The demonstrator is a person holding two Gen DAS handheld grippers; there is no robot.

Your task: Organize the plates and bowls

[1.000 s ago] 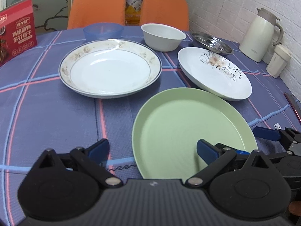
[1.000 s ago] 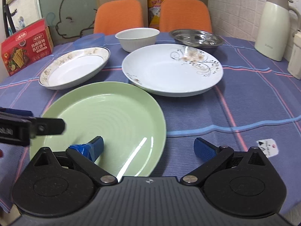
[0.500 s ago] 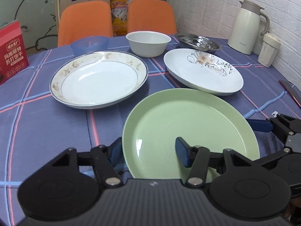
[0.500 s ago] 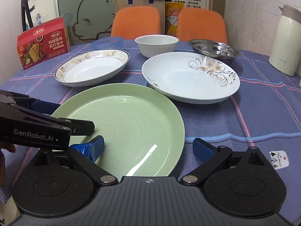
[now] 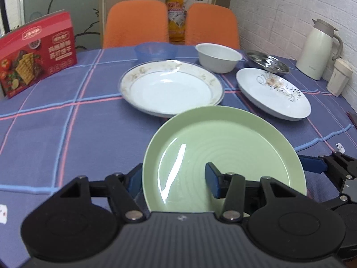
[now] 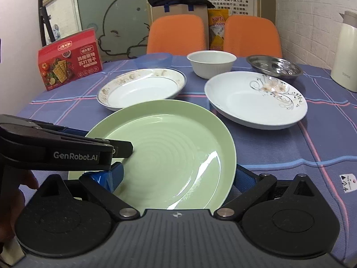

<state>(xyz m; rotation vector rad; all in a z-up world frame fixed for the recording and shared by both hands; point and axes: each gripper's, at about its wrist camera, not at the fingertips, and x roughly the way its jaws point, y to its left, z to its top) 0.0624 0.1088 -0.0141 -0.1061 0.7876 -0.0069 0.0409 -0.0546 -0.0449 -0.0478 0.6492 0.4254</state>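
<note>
Surface: a table under a blue-violet cloth [image 5: 67, 134] crossed by pink and light-blue stripes; a small white tag [image 6: 347, 183] lies on the cloth at the near right.
Room: white brick wall [image 5: 279, 17] on the right, a frosted glass panel with a cartoon animal outline [image 6: 116, 17] on the left, a poster with printed characters behind; two orange chairs [image 5: 136, 24] stand at the far edge, with a cardboard box and a yellow packet behind them.
Far row: translucent blue bowl [image 5: 155, 51], white bowl [image 5: 218, 58], steel dish [image 5: 267, 63], left to right.
Middle row: gold-rimmed white plate [image 5: 171, 89] on the left; white plate with a flower pattern [image 5: 273, 93] on the right, apart from it.
Other things: red cracker box [image 5: 35, 60] standing at the far left; cream thermos jug [image 5: 319, 49] and a small lidded cup [image 5: 339, 77] near the brick wall.
In the way: the far rim of the green plate overlaps the near edge of the gold-rimmed plate in both views; whether they touch cannot be told.
Green plate [image 5: 223, 158]: nearest the cameras, held between the two claws.
Left claw [image 5: 176, 181]: its jaws have just been closing and now pinch the plate's left rim, one blue pad under the edge, the other on the inner face.
Right claw [image 6: 176, 178]: clamps the plate's right rim, one pad on the inner face, the other outside the edge.
Person: fingers [image 6: 26, 181] show dimly behind the left claw in the right wrist view.
</note>
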